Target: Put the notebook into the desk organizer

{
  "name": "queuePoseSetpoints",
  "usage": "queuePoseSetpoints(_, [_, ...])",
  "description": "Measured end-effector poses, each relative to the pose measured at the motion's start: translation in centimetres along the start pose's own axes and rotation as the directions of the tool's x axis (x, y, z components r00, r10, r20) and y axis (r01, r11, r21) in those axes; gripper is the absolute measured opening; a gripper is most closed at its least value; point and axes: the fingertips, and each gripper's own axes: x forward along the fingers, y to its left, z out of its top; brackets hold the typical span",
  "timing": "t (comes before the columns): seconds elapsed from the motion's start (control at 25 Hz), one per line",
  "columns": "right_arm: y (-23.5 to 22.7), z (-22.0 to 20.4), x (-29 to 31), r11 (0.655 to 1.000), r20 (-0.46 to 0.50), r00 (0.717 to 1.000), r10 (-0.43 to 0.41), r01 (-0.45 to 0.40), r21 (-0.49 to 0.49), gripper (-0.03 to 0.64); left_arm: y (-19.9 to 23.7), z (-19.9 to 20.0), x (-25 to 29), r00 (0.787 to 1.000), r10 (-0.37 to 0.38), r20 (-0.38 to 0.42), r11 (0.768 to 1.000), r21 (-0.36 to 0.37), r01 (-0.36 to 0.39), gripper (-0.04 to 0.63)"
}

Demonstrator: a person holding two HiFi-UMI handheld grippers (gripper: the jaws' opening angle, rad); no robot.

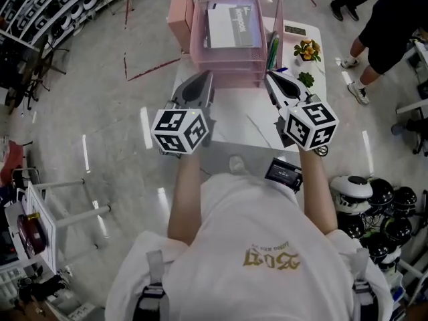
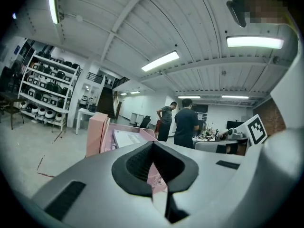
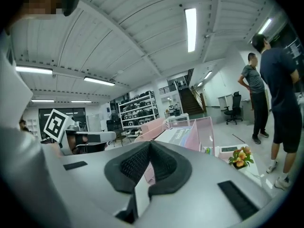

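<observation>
**Head view.** The notebook (image 1: 231,25) lies face up in the top of the pink organizer (image 1: 234,74), at the far end of the white bench (image 1: 241,116). Its printed title runs along the far edge and its sides sit square with the organizer's walls. From this angle it looks nearly square, so I cannot tell which way its long axis runs. A pink box (image 1: 180,15) stands against the organizer's left side. Pens (image 1: 273,49), a small flowerpot (image 1: 307,49) and a little display (image 1: 294,29) fill the strip on its right. The near half of the bench is bare. There the left claw (image 1: 206,79) and the right claw (image 1: 272,79) are held just short of the organizer's front, well apart from each other, both pointing away from the person. Floor lies open on the left. Two people (image 1: 381,19) stand off the far right corner, and helmets (image 1: 374,199) sit near the right.

**Left gripper view.** The left claw (image 2: 152,144) is closed, with its dark pads meeting at the tip and nothing between them. Beyond it the organizer (image 2: 148,134) shows the notebook (image 2: 128,137) lying flat as a pale sheet inside its walls.

**Right gripper view.** The right claw (image 3: 149,144) is also closed and empty, pads together. The organizer (image 3: 198,130) is ahead with the notebook (image 3: 176,135) inside it, and the flowerpot (image 3: 240,156) is to the right of it.
</observation>
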Motion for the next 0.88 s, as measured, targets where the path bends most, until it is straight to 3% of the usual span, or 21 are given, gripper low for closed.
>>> queuePoseSetpoints(0.36, [1.5, -3.3, -8.5, 0.997, 0.027, 0.997, -0.073, 0.072, 0.038, 0.011, -6.4, -3.8, -5.3, 1.000, 0.007, -0.014, 1.000, 0.014, -0.007, 0.015])
queuePoseSetpoints(0.88, [3.5, -3.7, -10.4, 0.999, 0.051, 0.998, -0.031, 0.029, 0.040, 0.011, -7.0, -4.3, -8.9, 0.997, 0.069, 0.018, 0.997, 0.015, -0.069, 0.015])
